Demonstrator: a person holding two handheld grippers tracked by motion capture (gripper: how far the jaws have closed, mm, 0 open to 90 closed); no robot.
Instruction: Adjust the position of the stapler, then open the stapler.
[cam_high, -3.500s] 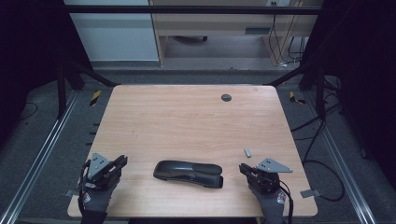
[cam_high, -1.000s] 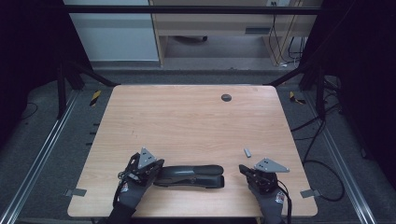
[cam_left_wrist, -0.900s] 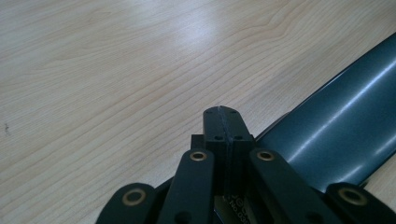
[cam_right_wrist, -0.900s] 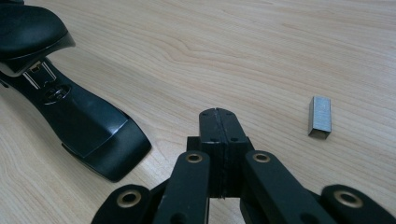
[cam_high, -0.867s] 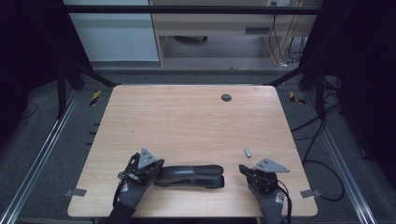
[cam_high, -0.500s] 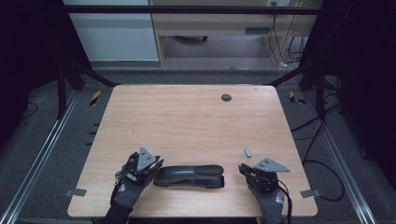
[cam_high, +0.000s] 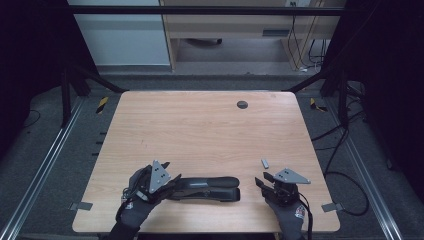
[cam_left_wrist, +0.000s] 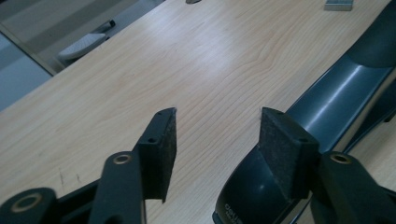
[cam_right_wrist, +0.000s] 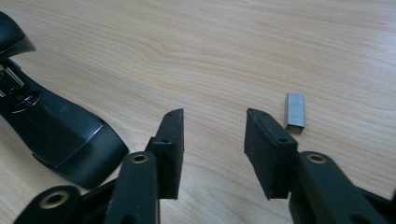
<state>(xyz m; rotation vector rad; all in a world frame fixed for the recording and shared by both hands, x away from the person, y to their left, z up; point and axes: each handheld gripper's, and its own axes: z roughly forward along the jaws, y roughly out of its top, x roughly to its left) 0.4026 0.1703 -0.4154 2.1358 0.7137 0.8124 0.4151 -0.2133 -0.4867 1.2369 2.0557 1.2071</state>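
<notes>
Pale wood-grain surface (cam_high: 200, 130), rectangular with rounded corners, standing on dark grey flooring between two metal rails. Landmark item: black stapler (cam_high: 207, 188), lying on its side near the surface's near edge, long axis parallel to that edge. Left claw (cam_high: 165, 176): at the stapler's left end, held in a gloved hand (cam_high: 137, 197); jaws parted, one pad (cam_left_wrist: 285, 149) resting over the stapler's (cam_left_wrist: 327, 107) rounded rear end, the other pad over bare wood just beside it; whether either pad touches the stapler cannot be told. Right claw (cam_high: 261, 181): just beyond the stapler's right end, apart from it, jaws parted and holding nothing, pointing toward the stapler. Strip of staples (cam_high: 265, 162): small, grey metal, lying flat on the surface, to the right of the stapler and farther back, near the right claw (cam_right_wrist: 212, 140). Round dark grommet (cam_high: 242, 104): well behind the stapler, near the surface's far edge.
</notes>
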